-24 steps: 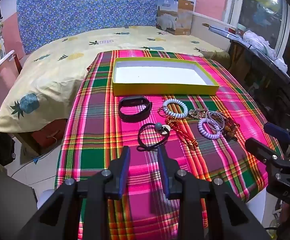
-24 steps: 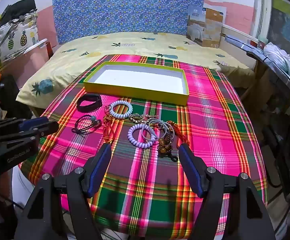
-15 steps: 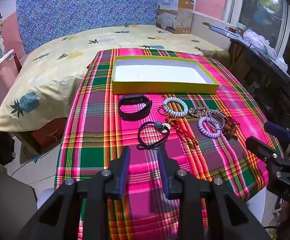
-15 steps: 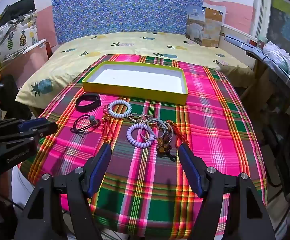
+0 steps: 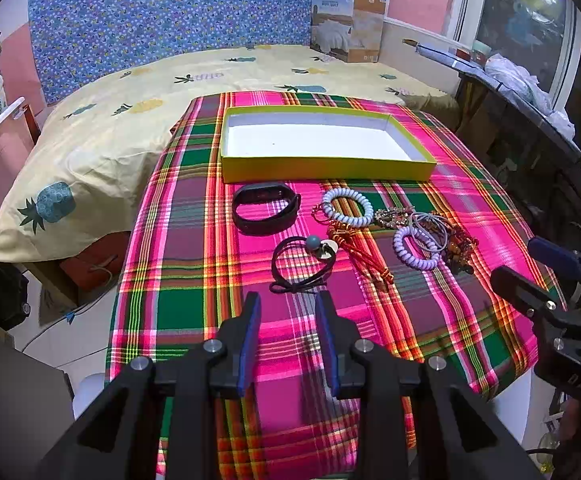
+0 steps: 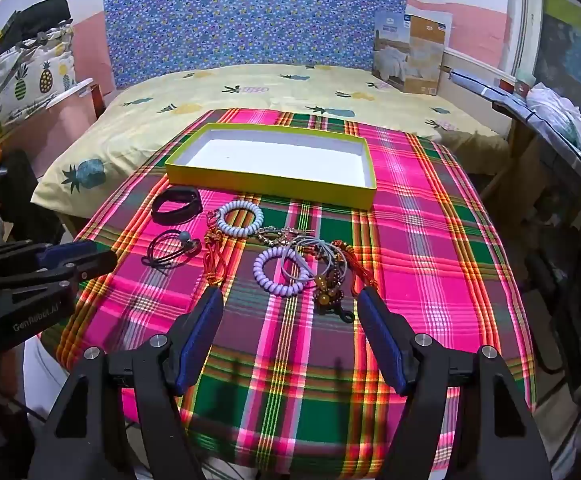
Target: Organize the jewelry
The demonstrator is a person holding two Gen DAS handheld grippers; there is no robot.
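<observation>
A yellow box (image 5: 326,170) (image 6: 266,182) with a bare white inside stands at the far side of the plaid table. In front of it lie a black band (image 5: 265,208) (image 6: 176,205), a black cord with a grey bead (image 5: 302,264) (image 6: 170,250), a white coil bracelet (image 5: 347,211) (image 6: 239,218), a lilac coil bracelet (image 5: 414,248) (image 6: 280,270), red cords (image 5: 364,252) and brown beads (image 6: 328,288). My left gripper (image 5: 288,300) is open with a narrow gap, just short of the black cord. My right gripper (image 6: 290,296) is wide open, just short of the lilac bracelet and beads.
The plaid cloth (image 6: 430,240) covers a small table against a bed with a pineapple sheet (image 5: 102,128). A cluttered dark shelf (image 5: 530,92) runs along the right. The other gripper shows at the right edge of the left wrist view (image 5: 546,280) and at the left edge of the right wrist view (image 6: 42,268).
Both views have pulled back and up very slightly; the jewelry sits a touch farther off. Nothing on the table has moved and the jaws keep their gaps.
</observation>
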